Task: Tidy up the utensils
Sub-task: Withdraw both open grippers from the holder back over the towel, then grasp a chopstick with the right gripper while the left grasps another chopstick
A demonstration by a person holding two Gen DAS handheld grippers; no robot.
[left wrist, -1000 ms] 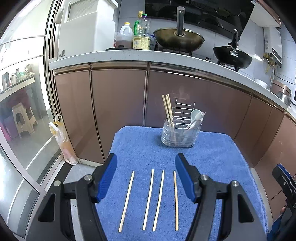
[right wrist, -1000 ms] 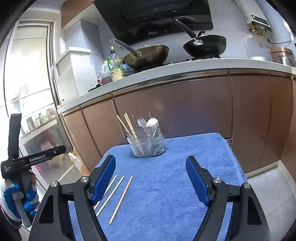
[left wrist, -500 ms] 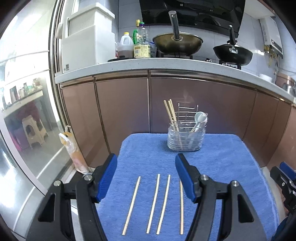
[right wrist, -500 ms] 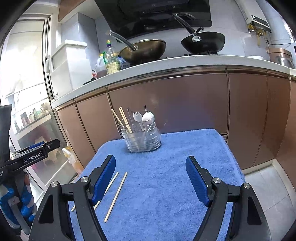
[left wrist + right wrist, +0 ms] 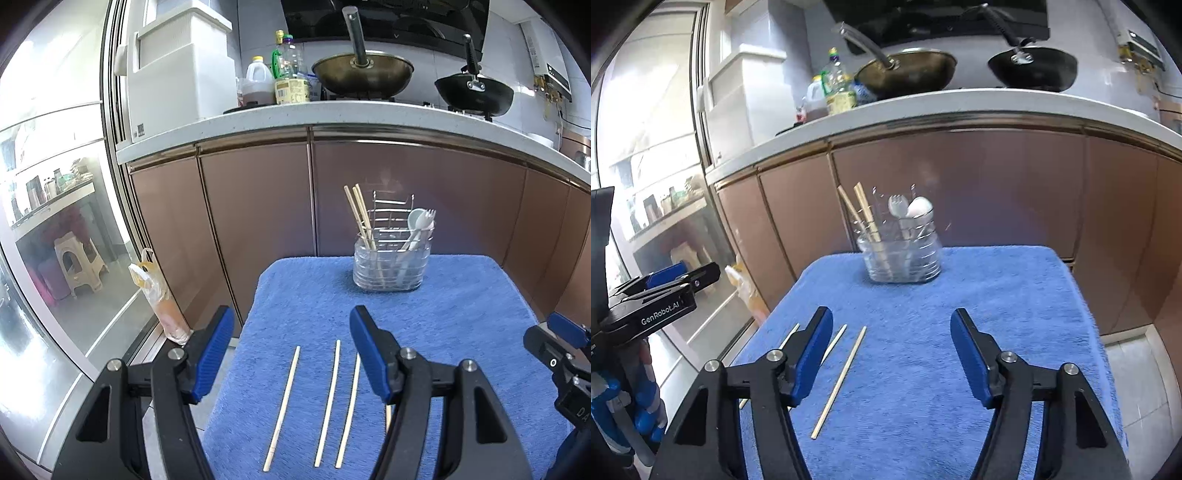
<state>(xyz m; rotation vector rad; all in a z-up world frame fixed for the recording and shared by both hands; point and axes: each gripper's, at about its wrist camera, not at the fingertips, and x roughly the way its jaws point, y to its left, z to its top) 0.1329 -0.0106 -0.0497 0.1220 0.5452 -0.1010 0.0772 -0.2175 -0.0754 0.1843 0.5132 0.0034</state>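
Chopsticks [image 5: 328, 402] lie loose on the blue-towelled desk [image 5: 461, 314], long axes parallel to the left claw [image 5: 291, 354] (gaping, empty, nearer). Right claw [image 5: 892, 354], just narrowed, remains unclosed and empty; caddy [image 5: 390, 264] beyond.

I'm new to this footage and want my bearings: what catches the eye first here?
Loose wooden chopsticks lie side by side on the blue towel, just ahead of the left tongs. At the towel's far edge stands a clear utensil holder with chopsticks, spoon and fork upright.
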